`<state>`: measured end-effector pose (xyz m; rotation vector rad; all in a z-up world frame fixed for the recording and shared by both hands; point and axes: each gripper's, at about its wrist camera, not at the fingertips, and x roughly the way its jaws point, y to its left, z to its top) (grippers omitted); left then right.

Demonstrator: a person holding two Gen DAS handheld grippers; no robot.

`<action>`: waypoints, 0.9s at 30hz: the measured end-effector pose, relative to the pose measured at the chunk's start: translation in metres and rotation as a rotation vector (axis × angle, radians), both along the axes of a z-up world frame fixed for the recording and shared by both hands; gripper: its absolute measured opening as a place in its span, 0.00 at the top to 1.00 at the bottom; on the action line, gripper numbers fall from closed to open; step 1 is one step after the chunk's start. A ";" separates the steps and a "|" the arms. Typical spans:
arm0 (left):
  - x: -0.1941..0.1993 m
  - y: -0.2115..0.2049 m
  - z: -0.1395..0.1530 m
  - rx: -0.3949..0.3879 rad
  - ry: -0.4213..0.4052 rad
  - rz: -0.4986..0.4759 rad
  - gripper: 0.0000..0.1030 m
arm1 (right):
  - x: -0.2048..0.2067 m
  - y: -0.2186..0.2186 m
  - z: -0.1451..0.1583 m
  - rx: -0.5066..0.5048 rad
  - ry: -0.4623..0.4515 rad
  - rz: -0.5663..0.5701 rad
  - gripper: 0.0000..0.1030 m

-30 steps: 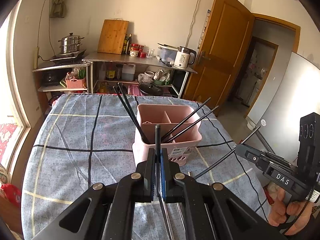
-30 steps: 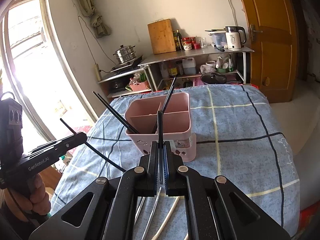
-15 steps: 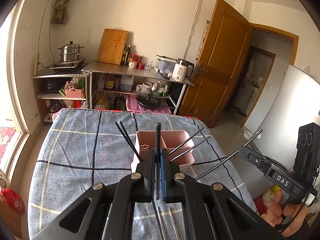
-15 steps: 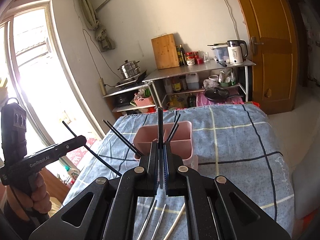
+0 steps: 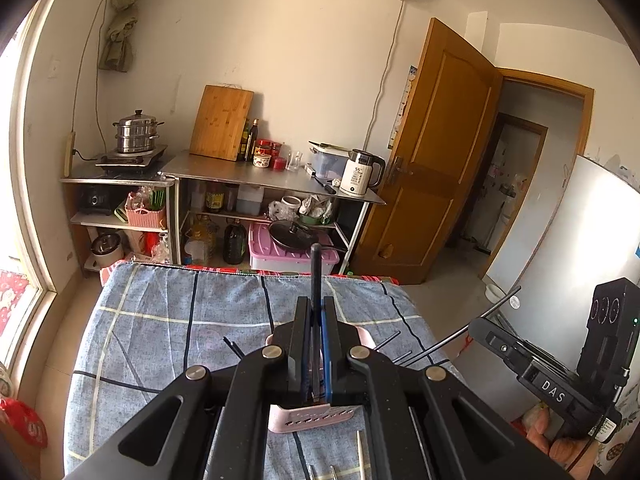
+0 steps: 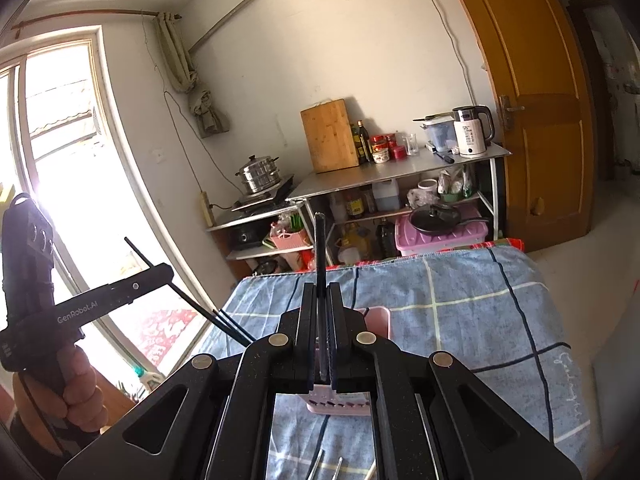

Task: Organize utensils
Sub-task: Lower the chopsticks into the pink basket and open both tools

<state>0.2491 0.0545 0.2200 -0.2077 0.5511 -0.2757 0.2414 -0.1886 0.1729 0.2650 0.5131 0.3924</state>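
My left gripper point(image 5: 316, 301) is shut on a black chopstick point(image 5: 315, 268) that stands up between its pads. My right gripper point(image 6: 322, 287) is shut on another black chopstick point(image 6: 320, 248). Both hang above the pink utensil holder point(image 5: 304, 420) point(image 6: 340, 405), which my own jaws mostly hide. Black chopstick tips point(image 5: 232, 347) poke out of the holder on either side. Each view shows the other gripper off to the side with its stick: the right gripper point(image 5: 476, 326), the left gripper point(image 6: 164, 271). Metal utensils point(image 5: 360, 450) point(image 6: 316, 465) lie on the cloth before the holder.
The table point(image 5: 160, 340) wears a blue checked cloth. Beyond its far edge stands a metal shelf rack point(image 5: 260, 174) with a kettle, cutting board, bottles and pots. A window point(image 6: 60, 128) is on the left, a wooden door point(image 5: 432, 160) and a white panel point(image 5: 580, 248) on the right.
Both grippers have risen with their chopsticks still gripped. The pink holder has dropped low in both views and is now largely hidden behind the jaws.
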 end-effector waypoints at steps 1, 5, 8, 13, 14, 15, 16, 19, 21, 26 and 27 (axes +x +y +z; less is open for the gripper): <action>0.003 -0.001 -0.003 -0.001 0.003 0.000 0.96 | 0.003 0.001 -0.003 0.005 0.006 -0.004 0.96; 0.018 -0.003 -0.021 -0.006 0.029 0.002 0.96 | 0.011 0.002 -0.016 0.010 0.033 -0.011 0.96; 0.027 -0.001 -0.037 -0.013 0.051 0.005 0.96 | 0.015 0.003 -0.026 0.010 0.054 -0.013 0.96; 0.040 0.002 -0.060 -0.014 0.086 0.015 0.96 | 0.023 0.006 -0.040 0.007 0.087 -0.014 0.96; 0.043 0.003 -0.063 -0.018 0.094 0.017 0.96 | 0.024 0.007 -0.043 0.006 0.094 -0.014 0.96; 0.045 0.004 -0.066 -0.020 0.102 0.017 0.96 | 0.026 0.007 -0.046 0.005 0.100 -0.014 0.96; 0.047 0.005 -0.071 -0.027 0.112 0.016 0.96 | 0.027 0.008 -0.050 0.004 0.109 -0.013 0.96; 0.054 0.007 -0.084 -0.024 0.140 0.022 0.96 | 0.032 0.013 -0.057 -0.005 0.125 -0.009 0.96; 0.057 0.007 -0.090 -0.025 0.158 0.022 0.96 | 0.034 0.016 -0.061 -0.008 0.138 0.000 0.96; 0.060 0.005 -0.098 -0.014 0.183 0.021 0.95 | 0.038 0.024 -0.068 -0.025 0.164 0.035 0.95; 0.059 0.006 -0.097 -0.012 0.180 0.021 0.94 | 0.038 0.024 -0.068 -0.030 0.169 0.042 0.95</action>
